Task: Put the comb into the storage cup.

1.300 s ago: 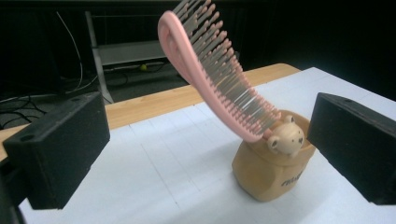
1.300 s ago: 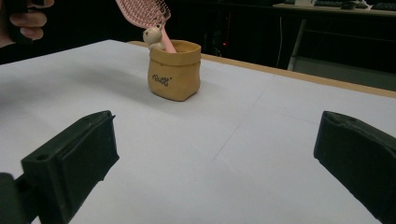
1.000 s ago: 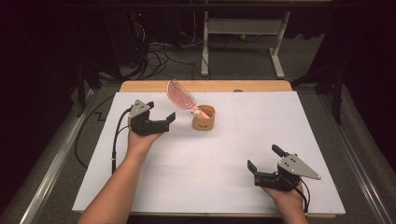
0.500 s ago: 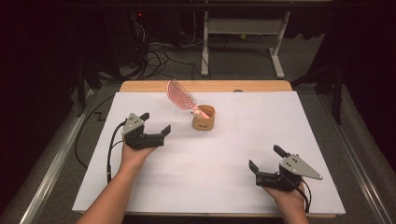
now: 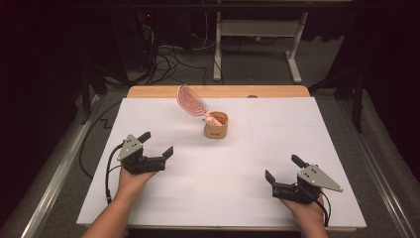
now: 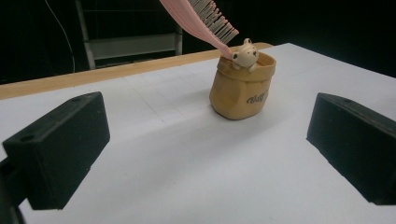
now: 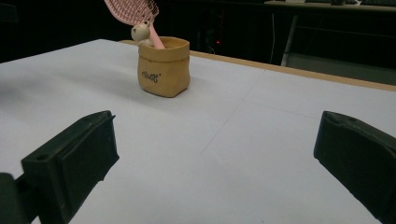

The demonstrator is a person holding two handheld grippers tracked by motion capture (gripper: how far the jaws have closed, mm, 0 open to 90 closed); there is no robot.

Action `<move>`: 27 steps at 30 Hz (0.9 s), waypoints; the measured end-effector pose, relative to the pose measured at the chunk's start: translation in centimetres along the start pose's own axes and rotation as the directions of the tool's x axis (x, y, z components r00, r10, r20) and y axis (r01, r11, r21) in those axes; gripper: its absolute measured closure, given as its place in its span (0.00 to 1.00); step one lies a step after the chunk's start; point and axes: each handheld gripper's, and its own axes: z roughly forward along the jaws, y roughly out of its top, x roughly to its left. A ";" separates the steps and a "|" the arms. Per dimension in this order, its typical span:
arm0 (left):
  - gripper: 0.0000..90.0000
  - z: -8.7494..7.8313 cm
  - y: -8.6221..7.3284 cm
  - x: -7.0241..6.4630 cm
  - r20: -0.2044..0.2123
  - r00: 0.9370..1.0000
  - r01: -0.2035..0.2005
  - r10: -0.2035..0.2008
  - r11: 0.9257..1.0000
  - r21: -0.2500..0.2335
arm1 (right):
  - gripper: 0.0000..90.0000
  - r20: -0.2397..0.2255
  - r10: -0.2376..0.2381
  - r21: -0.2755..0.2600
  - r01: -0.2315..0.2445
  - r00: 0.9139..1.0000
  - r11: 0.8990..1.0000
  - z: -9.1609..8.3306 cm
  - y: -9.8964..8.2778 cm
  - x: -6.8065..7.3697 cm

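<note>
White paper-covered table (image 5: 208, 198), wooden far edge, dark cable-strewn room.

Matt, perhaps leathery pouch (image 6: 241, 87); plastic hairbrush (image 5: 191, 100)

On the table (image 5: 297, 129) we find the pot (image 5: 216, 126) standing upright toward the far edge, near the middle of its width. In the pot sits the brush (image 5: 192, 101), handle down, its head leaning out and up toward the far left, above the table. A small animal figure (image 5: 209, 119) perches at the pot's rim, touching the brush handle. We see the left gripper (image 5: 154, 145) on the near left, well apart from the pot, and the right gripper (image 5: 282, 168) on the near right, nearer the front edge. The pot lies beyond and between the two. Behind the table stands a desk frame (image 5: 257, 34) on the floor, with cables (image 5: 168, 59) to its left.
</note>
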 end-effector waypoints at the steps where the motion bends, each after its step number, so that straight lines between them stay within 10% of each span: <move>1: 0.00 -0.4 -0.1 -0.1 -0.005 1.000 -0.004 0.004 1.000 0.000 | 0.00 0.000 -0.001 0.000 0.001 1.000 1.000 0.0 0.0 0.0; 27: 0.00 -5.6 -2.5 -1.8 0.011 0.999 -0.042 0.043 0.999 -0.023 | 0.00 0.001 -0.018 0.005 0.018 1.000 1.000 0.1 -0.1 0.4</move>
